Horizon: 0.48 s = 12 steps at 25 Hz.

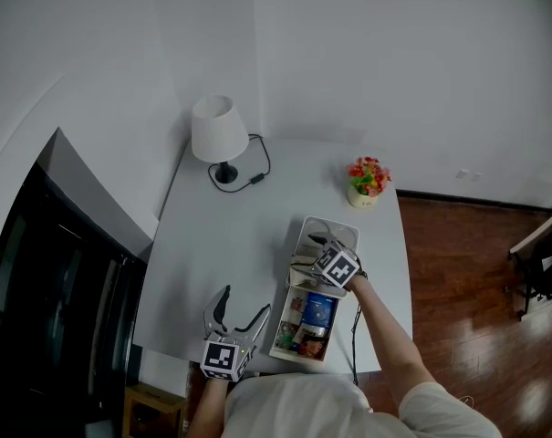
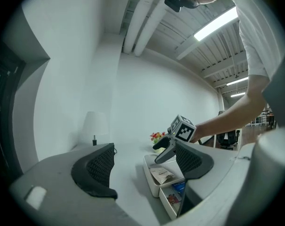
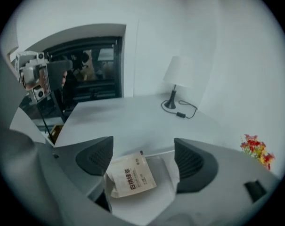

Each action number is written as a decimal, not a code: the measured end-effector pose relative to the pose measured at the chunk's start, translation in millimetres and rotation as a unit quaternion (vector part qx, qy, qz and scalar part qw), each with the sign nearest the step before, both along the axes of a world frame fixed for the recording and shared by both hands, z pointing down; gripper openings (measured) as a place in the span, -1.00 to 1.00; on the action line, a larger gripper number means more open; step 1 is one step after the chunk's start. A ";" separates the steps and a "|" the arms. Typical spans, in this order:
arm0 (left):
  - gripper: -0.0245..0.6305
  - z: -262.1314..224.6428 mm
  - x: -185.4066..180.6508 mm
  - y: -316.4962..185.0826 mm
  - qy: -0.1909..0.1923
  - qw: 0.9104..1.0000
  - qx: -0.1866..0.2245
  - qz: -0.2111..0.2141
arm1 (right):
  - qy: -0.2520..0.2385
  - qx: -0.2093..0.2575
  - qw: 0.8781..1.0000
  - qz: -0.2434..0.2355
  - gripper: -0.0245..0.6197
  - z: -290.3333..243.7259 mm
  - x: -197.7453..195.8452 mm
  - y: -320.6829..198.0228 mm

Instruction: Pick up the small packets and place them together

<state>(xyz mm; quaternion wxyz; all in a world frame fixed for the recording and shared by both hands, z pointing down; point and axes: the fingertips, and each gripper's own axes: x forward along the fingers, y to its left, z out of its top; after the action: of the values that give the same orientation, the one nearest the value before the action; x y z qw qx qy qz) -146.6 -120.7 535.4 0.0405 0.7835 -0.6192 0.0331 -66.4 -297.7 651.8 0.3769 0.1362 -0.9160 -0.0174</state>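
Right gripper [image 3: 142, 161], jaws spread, hovers over the beige packet [image 3: 131, 177] lying in the white tray [image 1: 341, 226], lower centre-right of the head view. The placing step appears done. The next move likely calls for lifting clear towards another packet. Left gripper [image 1: 242, 304] is half-spread and empty.

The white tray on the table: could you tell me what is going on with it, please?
A person works with two handheld grippers. The right gripper hovers open above the far compartment of the tray, where a beige packet lies ungripped. Colourful packets lie in the near compartments. The left gripper is open and empty near the front edge of the table.
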 end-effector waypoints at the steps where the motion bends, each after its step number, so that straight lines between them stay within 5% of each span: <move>1: 0.29 -0.3 1.1 -0.5 0.001 1.000 0.001 0.002 | -0.035 0.003 0.999 0.011 0.38 -14.2 -0.4 3.4; 8: 0.29 -5.5 6.6 -9.9 0.004 1.000 0.010 0.013 | -0.258 0.022 0.964 0.054 0.36 -118.9 21.1 42.5; 12: 0.29 -13.2 12.4 -14.8 0.005 1.000 0.017 0.025 | -0.316 0.078 0.941 0.088 0.25 -159.4 54.5 60.5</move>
<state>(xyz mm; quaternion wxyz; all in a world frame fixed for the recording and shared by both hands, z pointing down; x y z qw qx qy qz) -134.2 -135.5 522.3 0.0291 0.7994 -0.5997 0.0195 -12.0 -237.1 492.4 0.0563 0.2440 -0.9681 -0.0120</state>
